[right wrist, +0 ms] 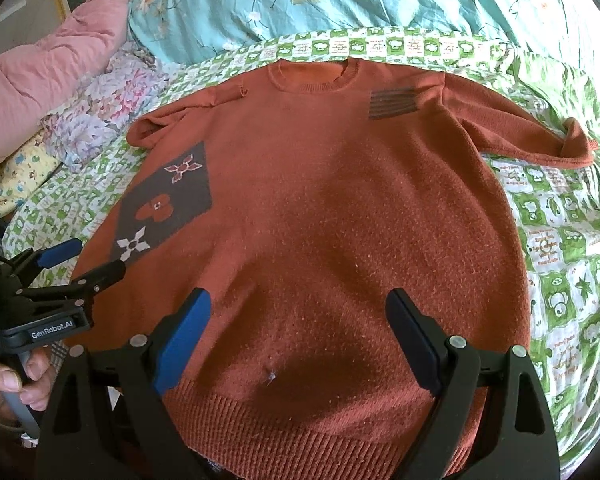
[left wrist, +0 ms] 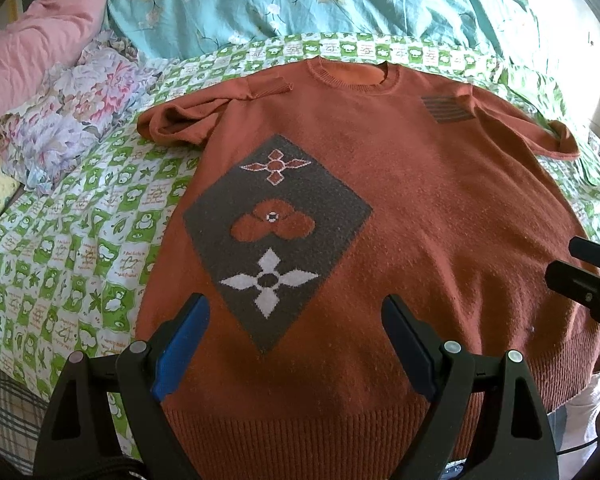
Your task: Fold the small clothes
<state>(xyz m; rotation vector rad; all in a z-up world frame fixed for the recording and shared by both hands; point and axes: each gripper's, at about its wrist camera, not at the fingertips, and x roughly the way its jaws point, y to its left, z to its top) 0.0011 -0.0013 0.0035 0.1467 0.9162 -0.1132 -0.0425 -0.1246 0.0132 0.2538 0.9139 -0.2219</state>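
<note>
Here, both claws, left [left wrist: 296,340] and right [right wrist: 298,336], agape above sweater [left wrist: 400,200], hem partly hidden.

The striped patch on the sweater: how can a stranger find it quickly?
Start at the orange sweater spread on the green checked sheet. Just below its collar, toward the straight sleeve, lies the patch. It is small with grey stripes, unlike the big flowered diamond.

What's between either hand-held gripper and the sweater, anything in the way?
Nothing visible. The sweater lies spread flat on the green checked bedsheet with nothing on top of it. The left hand-held gripper and right hand-held gripper are both open above its hem end.
</note>
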